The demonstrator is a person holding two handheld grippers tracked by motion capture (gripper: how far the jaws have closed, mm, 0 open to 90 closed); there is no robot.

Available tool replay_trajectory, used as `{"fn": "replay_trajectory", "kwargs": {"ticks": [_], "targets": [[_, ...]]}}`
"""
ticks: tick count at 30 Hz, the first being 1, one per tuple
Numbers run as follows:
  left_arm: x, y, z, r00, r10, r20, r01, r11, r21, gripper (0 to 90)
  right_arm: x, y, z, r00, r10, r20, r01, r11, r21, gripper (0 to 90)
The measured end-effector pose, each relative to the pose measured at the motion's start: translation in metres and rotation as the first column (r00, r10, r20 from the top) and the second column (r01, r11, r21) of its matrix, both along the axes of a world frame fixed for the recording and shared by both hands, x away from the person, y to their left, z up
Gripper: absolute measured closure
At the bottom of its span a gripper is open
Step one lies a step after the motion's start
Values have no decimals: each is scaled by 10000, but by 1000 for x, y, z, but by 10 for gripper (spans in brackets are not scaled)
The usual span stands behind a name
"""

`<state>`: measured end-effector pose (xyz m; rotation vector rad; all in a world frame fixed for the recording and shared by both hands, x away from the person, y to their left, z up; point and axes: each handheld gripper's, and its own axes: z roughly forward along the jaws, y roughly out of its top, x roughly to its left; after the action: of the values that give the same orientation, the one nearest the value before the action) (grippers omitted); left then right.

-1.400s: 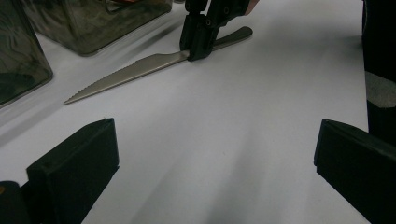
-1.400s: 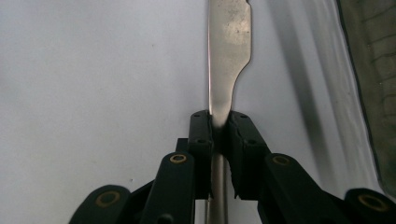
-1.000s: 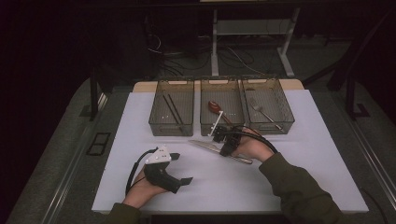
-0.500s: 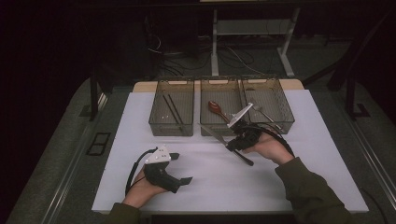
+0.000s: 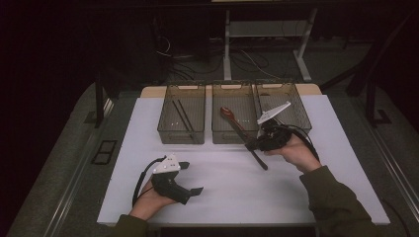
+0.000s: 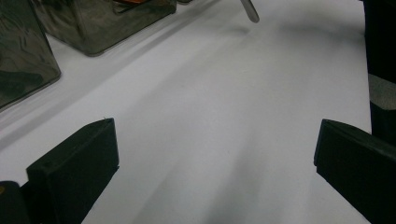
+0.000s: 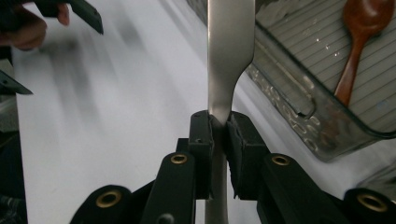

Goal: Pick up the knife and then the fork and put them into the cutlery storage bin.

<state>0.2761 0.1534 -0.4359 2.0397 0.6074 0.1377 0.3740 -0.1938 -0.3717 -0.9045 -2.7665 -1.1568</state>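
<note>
My right gripper (image 5: 253,144) is shut on a long flat metal utensil (image 5: 247,143), just in front of the middle bin. In the right gripper view the silver blade (image 7: 229,46) rises from between the closed jaws (image 7: 219,126), widening upward. The utensil runs aslant from the middle bin's front edge toward the near right. My left gripper (image 5: 192,177) rests open on the white table at the near left. Its two black fingers (image 6: 74,172) stand wide apart with only table between them, and the utensil's tip (image 6: 250,9) shows far ahead.
Three clear bins stand in a row at the back. The left bin (image 5: 168,129) holds dark chopsticks (image 5: 182,116), the middle bin (image 5: 217,134) a wooden spoon (image 5: 226,113) (image 7: 359,37), and the right bin (image 5: 302,118) is partly behind the right gripper. White table surface (image 5: 232,192) spreads between the hands.
The right gripper has carried the utensil to the right and turned it, now near the front of the middle and right bins. The left gripper has stayed put.
</note>
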Motion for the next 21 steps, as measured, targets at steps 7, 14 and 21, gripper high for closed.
{"fn": "replay_trajectory", "kwargs": {"ticks": [7, 14, 21], "targets": [[3, 2, -1, 10000, 79, 50, -79, 10000, -57, 0, 1, -14, 11, 9993, -350, 158, 335, 9959, 838, 795], [3, 5, -1, 9998, 197, 34, -196, 9997, -124, 0, 1, -28, 23, 9949, -870, 514, 792, 9872, 1383, 795], [3, 4, -1, 9998, 177, 29, -177, 9998, -126, 0, 0, -42, 34, 9845, -1519, 882, 1334, 9732, 1871, 795]]}}
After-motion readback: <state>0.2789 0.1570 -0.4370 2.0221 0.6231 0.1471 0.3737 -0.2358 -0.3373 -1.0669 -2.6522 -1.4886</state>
